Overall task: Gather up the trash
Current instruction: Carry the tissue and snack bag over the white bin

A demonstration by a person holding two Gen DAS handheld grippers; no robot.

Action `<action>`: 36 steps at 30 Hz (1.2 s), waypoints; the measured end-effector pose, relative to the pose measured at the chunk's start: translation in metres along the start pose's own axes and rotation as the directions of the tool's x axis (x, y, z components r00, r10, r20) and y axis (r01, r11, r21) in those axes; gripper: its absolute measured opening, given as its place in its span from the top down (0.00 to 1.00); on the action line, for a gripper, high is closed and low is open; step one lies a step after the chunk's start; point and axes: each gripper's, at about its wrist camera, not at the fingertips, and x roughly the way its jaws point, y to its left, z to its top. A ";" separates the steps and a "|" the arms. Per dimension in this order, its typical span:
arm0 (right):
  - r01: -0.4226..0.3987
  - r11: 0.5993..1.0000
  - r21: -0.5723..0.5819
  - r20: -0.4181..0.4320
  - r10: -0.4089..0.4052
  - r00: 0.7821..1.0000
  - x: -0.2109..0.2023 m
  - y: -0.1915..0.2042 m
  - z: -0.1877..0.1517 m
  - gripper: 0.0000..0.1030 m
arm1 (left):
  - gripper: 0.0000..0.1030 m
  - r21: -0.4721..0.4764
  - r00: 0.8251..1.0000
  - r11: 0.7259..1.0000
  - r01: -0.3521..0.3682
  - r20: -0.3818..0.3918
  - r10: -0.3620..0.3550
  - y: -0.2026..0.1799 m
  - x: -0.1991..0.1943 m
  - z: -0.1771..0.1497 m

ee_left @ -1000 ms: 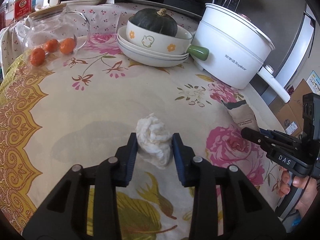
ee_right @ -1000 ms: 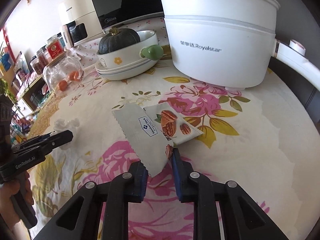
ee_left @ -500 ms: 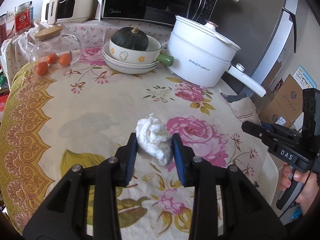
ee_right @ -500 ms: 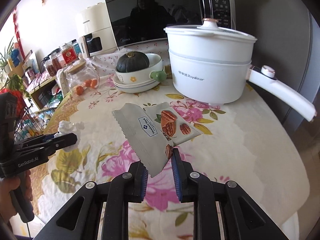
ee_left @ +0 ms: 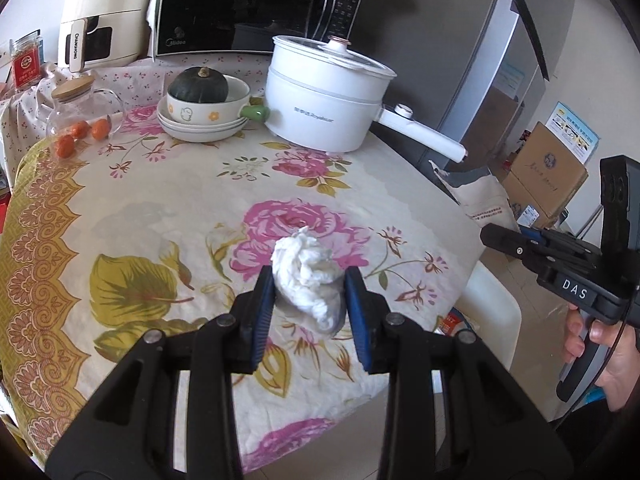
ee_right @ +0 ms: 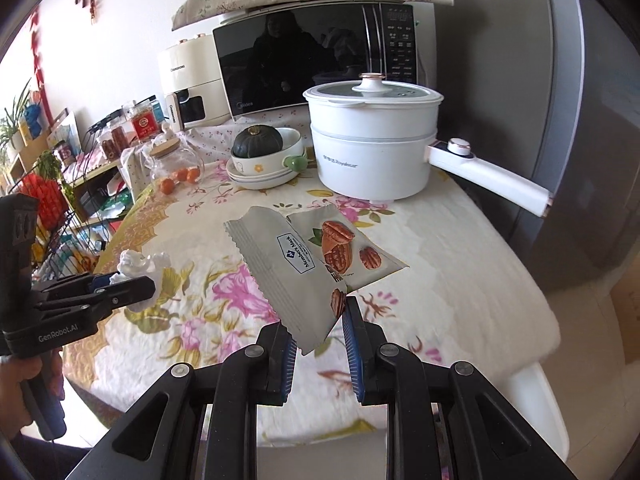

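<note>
My left gripper (ee_left: 309, 300) is shut on a crumpled white tissue (ee_left: 306, 276) and holds it well above the floral tablecloth (ee_left: 160, 216). It also shows in the right wrist view (ee_right: 132, 284), with the tissue (ee_right: 138, 265) sticking out. My right gripper (ee_right: 319, 338) is shut on an empty pecan snack packet (ee_right: 308, 258), held up over the table's near edge. In the left wrist view the right gripper (ee_left: 494, 236) is at the right, past the table edge, with the packet (ee_left: 476, 196) hanging from it.
At the table's back stand a white Royalstar pot (ee_left: 324, 100) with a long handle (ee_left: 424, 136), stacked bowls with a dark squash (ee_left: 202, 110), a glass jar of oranges (ee_left: 80, 120), a microwave (ee_left: 256, 4) and an air fryer (ee_left: 100, 20). Cardboard boxes (ee_left: 548, 176) sit on the floor at right.
Both grippers have lifted up and pulled back from the table, carrying the tissue and the packet; the tabletop now looks farther away in both views.
</note>
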 end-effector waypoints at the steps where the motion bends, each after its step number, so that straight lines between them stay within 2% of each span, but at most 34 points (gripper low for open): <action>1: 0.003 1.000 -0.001 0.002 -0.003 1.000 -0.006 -0.002 -0.004 0.78 | 0.64 0.008 1.000 1.000 0.006 -0.001 -0.006 -0.005 -0.001 -0.003; 7: 0.015 1.000 0.007 0.007 -0.015 1.000 -0.028 -0.015 -0.025 0.78 | 0.64 0.068 0.999 0.997 0.032 -0.017 -0.031 -0.035 -0.002 -0.022; 13: 0.017 0.999 0.044 0.001 -0.017 1.000 -0.043 -0.034 -0.044 0.78 | 0.64 0.044 0.994 0.994 0.102 -0.053 -0.099 -0.062 0.009 -0.033; 21: 0.068 0.997 0.044 -0.024 -0.067 0.997 -0.059 -0.067 -0.073 0.78 | 0.64 0.106 0.984 0.980 0.166 -0.087 -0.157 -0.108 0.028 -0.038; 36: 0.176 0.973 0.147 -0.082 -0.166 0.983 -0.090 -0.148 -0.118 0.78 | 0.64 0.163 0.950 0.944 0.288 -0.170 -0.261 -0.193 0.081 -0.049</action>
